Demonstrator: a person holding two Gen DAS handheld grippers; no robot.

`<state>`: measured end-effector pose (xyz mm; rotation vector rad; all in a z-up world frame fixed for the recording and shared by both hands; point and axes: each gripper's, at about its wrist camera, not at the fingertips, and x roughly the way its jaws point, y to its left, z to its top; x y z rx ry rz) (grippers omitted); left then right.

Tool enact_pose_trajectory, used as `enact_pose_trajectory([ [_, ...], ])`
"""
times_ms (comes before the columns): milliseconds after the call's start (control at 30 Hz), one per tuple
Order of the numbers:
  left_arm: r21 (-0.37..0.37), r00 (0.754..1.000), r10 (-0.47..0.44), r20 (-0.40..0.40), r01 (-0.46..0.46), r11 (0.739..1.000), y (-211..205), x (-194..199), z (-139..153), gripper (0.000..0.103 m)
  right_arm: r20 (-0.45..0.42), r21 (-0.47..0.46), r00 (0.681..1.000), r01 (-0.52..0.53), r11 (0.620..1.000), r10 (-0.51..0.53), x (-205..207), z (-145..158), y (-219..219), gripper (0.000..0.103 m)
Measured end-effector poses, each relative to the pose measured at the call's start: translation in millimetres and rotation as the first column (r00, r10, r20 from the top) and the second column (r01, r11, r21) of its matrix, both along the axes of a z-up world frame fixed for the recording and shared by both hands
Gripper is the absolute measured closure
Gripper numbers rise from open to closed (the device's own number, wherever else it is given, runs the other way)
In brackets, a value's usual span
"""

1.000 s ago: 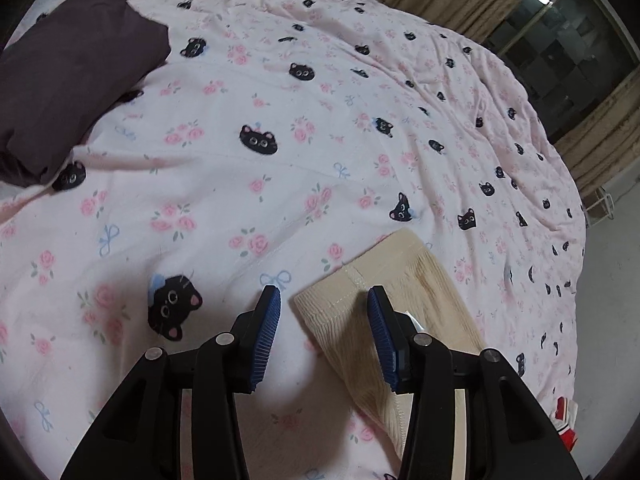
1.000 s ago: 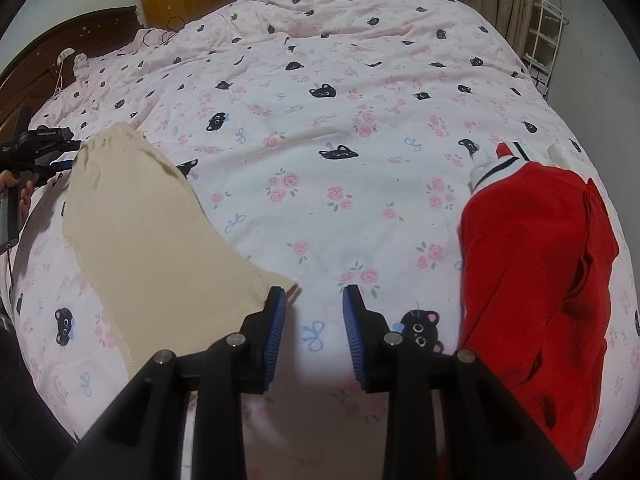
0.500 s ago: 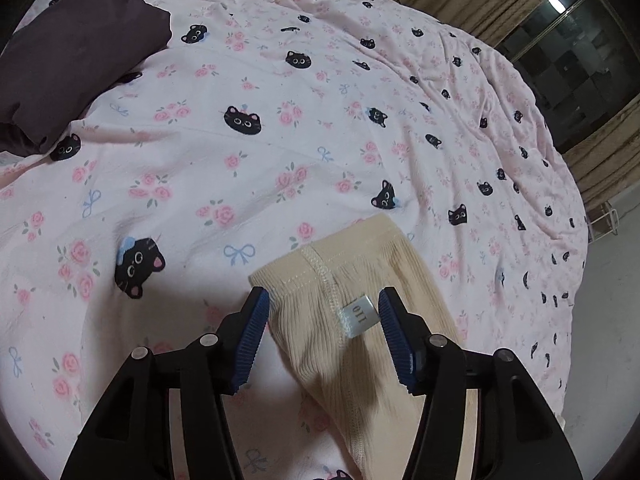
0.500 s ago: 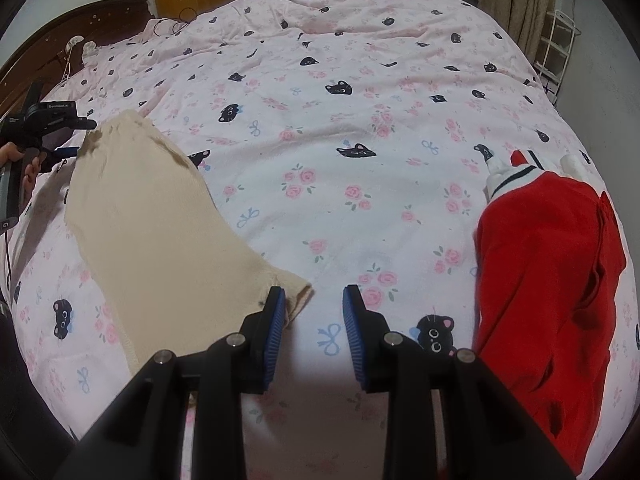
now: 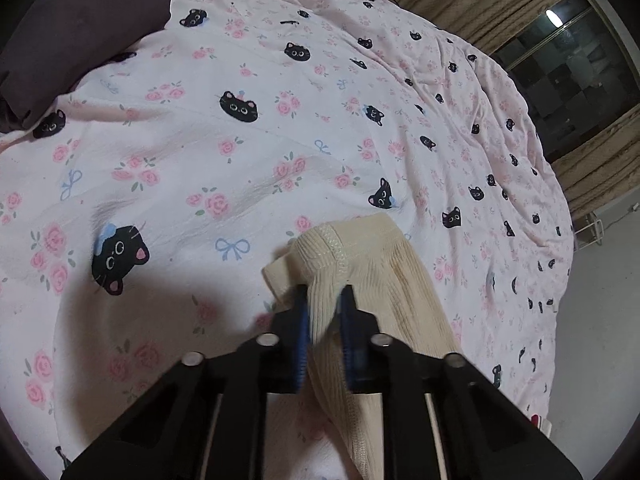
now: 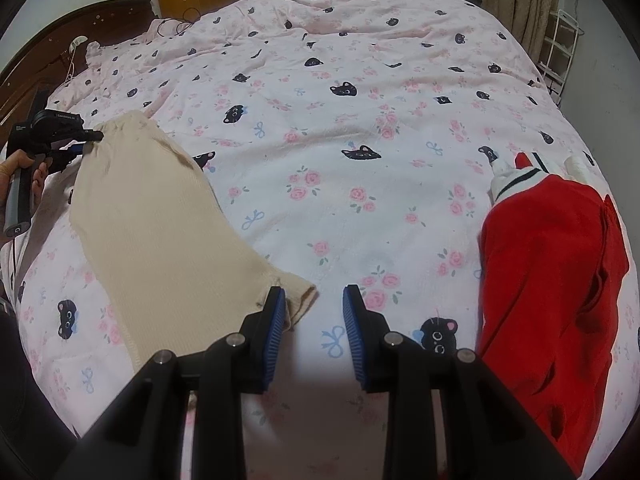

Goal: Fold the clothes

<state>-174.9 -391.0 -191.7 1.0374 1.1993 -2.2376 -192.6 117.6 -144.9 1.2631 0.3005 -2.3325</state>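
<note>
Left gripper (image 5: 323, 304) pinches the waistband of cream ribbed pants (image 5: 372, 280); right gripper (image 6: 314, 306) hangs partly spread, empty, one pad beside the pants' other end.

Both cameras ride the handheld grippers, tilted steeply down over the bed (image 6: 360, 184). The left looks close onto the cream garment's waistband (image 5: 360, 256); the right views its opposite end (image 6: 168, 248), sharing that garment.
</note>
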Motion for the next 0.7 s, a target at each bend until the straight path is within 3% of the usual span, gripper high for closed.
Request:
enact_pose_trajectory([
  [300, 0.083, 0.999, 0.037, -0.031, -0.035, 0.996, -9.2, 14.9, -9.9, 0.097, -0.002, -0.003, 1.000, -0.002, 1.000, 0.002, 0.5, 1.0, -0.5, 0.072],
  [567, 0.091, 0.998, 0.049, -0.029, -0.046, 0.995, -13.0, 28.2, -11.4, 0.097, 0.007, -0.038, 1.000, 0.008, 0.999, -0.008, -2.0, 4.6, 4.1, 0.071],
  [700, 0.092, 0.998, 0.052, -0.029, -0.049, 0.994, -13.8, 30.3, -12.5, 0.097, 0.034, -0.107, 0.999, 0.037, 0.994, -0.034, -2.4, 8.6, 13.5, 0.063],
])
